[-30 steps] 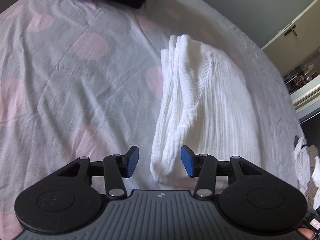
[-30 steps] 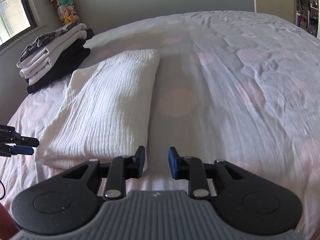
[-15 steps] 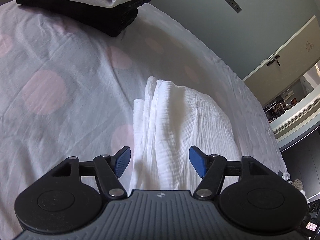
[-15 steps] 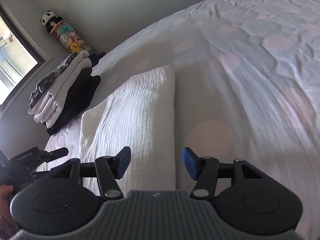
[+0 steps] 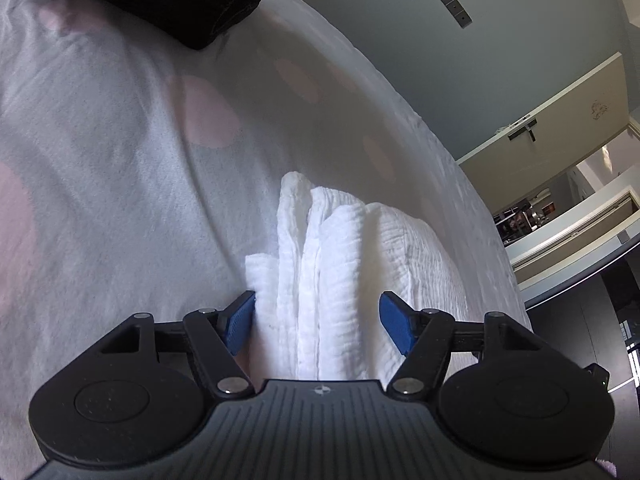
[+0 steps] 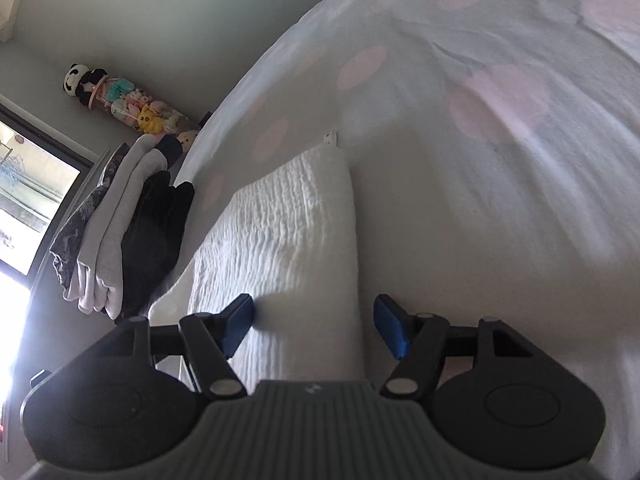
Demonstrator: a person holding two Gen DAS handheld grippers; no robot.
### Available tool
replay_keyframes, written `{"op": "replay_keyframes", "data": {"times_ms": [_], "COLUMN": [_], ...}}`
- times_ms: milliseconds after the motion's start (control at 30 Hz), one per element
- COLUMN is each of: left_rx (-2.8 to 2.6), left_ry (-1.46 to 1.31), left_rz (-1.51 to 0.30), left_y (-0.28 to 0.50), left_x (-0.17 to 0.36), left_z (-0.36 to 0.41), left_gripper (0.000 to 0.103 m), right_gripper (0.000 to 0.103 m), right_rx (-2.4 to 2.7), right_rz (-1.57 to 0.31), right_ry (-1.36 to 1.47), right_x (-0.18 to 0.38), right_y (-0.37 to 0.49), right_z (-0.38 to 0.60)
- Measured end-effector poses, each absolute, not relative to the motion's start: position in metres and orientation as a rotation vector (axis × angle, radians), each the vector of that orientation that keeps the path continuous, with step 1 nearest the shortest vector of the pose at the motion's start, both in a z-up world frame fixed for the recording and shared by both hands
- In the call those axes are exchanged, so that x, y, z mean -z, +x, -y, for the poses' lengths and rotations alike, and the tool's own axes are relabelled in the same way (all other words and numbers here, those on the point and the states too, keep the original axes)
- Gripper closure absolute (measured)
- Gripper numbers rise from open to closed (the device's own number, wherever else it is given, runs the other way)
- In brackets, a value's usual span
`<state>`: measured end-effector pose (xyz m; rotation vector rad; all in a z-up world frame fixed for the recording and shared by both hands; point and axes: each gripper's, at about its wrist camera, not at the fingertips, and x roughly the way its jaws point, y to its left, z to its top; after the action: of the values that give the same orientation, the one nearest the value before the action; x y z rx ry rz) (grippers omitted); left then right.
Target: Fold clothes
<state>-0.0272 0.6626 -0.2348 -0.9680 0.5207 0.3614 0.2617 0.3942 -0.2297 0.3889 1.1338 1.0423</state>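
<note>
Straddling the folded white cloth (image 5: pixel 352 264) on the bed (image 5: pixel 120 168), my left gripper (image 5: pixel 318 322) jaws are closing, my right gripper (image 6: pixel 314 322) jaws opening, neither pinching yet.

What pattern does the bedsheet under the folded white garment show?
Large pale pink dots on white bedsheet, clearest in the right wrist view.

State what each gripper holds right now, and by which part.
Nothing is held. The left gripper, closing, and right gripper, opening, each straddle an edge of the folded white garment without pressing it.
</note>
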Motion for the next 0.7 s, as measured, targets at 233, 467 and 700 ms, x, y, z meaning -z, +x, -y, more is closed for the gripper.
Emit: {"op": "replay_keyframes", "data": {"times_ms": [233, 467, 700], "left_rx": [-0.391, -0.437, -0.47], "left_ry": [-0.953, -0.802, -0.666], "left_rz": [-0.512, -0.478, -0.389], "left_y": [-0.022, -0.035, -0.079], "left_x": [0.241, 0.21, 0.151], "left_z": [-0.668, -0.642, -0.617], "left_gripper": [0.081, 0.087, 0.088], "right_gripper": [0.063, 0.095, 0.096], "right_rx": [-1.059, -1.124, -1.257], "right_rz": [-1.149, -1.027, -0.794], "right_ry": [0.445, 0.36, 0.293], "right_x": [0.241, 0.212, 0.135], "right_y": [0.287, 0.274, 0.225], "right_z": [-0.421, -0.418, -0.404]}}
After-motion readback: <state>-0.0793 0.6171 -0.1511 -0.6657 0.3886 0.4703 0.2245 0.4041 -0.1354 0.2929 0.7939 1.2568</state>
